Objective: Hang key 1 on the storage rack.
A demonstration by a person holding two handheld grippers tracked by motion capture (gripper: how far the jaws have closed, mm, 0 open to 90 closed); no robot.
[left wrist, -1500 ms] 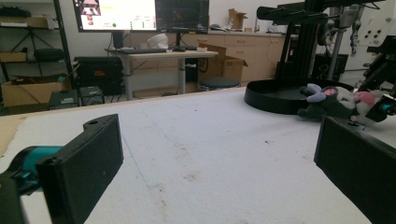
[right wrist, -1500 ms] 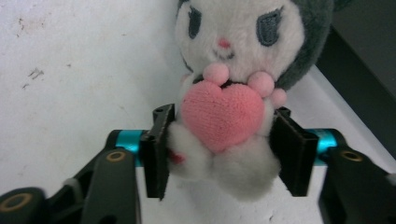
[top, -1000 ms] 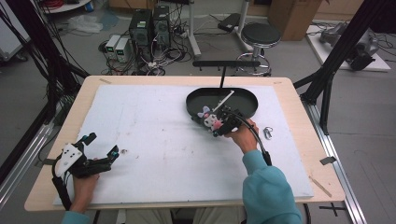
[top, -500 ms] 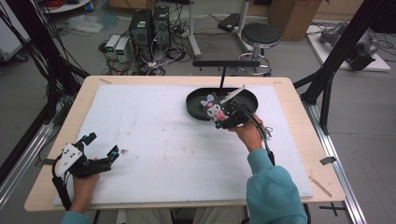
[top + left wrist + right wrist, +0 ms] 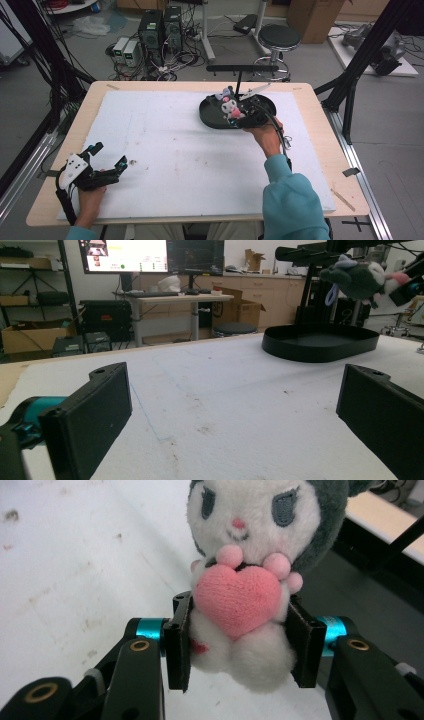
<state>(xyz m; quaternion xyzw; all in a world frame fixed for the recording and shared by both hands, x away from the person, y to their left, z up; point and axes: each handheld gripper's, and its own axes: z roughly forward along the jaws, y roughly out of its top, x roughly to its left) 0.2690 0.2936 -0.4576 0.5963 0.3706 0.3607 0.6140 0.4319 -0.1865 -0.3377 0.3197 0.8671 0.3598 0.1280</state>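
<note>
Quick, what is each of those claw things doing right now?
Left gripper: jaws open, holding nothing.
Right gripper: jaws closed on the plush toy.

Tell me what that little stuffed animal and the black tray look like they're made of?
The stuffed animal looks like soft plush: fuzzy white and grey pile, with a knit-looking pink heart. The black tray seems to be moulded plastic, matte and smooth, with an even raised rim.

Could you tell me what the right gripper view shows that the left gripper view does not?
The right gripper view shows the plush toy's face, its pink heart, and the right gripper clamped on its body. The left gripper view shows the whole black tray, monitors behind, and the left gripper's open jaws. Both show the toy and the white mat.
</note>
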